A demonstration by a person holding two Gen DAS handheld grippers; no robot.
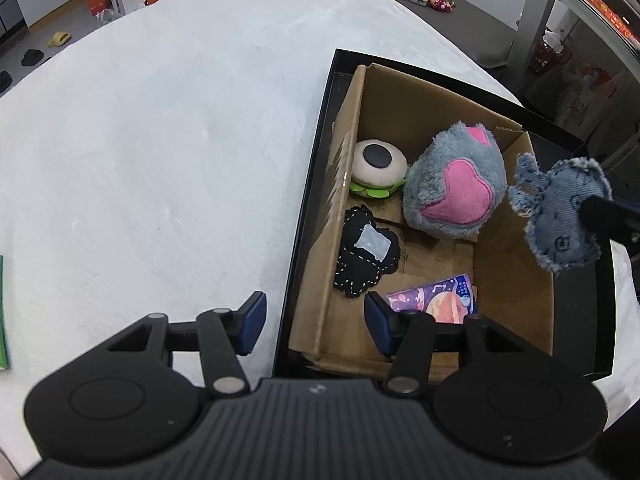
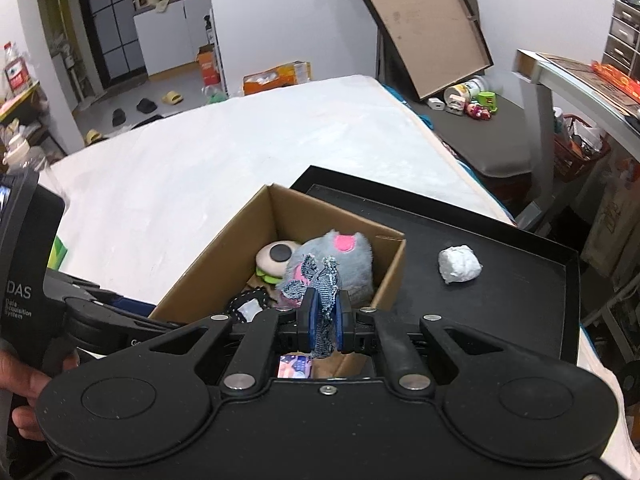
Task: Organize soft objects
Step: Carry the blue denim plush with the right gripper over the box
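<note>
A cardboard box (image 1: 344, 152) (image 2: 224, 248) stands in a black tray (image 1: 316, 168) (image 2: 500, 280) on a white bed. In it lie a grey and pink plush (image 1: 452, 184) (image 2: 344, 256), a burger-like plush (image 1: 376, 168) (image 2: 276, 262), a black stitched felt piece (image 1: 366, 256) (image 2: 248, 304) and a purple packet (image 1: 436, 300) (image 2: 294, 366). My right gripper (image 2: 325, 316) is shut on a frayed denim toy (image 1: 560, 208) (image 2: 320, 280), held over the box's right side. My left gripper (image 1: 314, 322) is open with nothing between its fingers, astride the box's near left wall.
A crumpled white wad (image 2: 459, 263) lies on the tray right of the box. A green item (image 1: 3, 312) sits at the bed's left edge. A person's hand (image 2: 24, 384) holds the left gripper's body. Floor clutter and a desk (image 2: 580, 76) lie beyond the bed.
</note>
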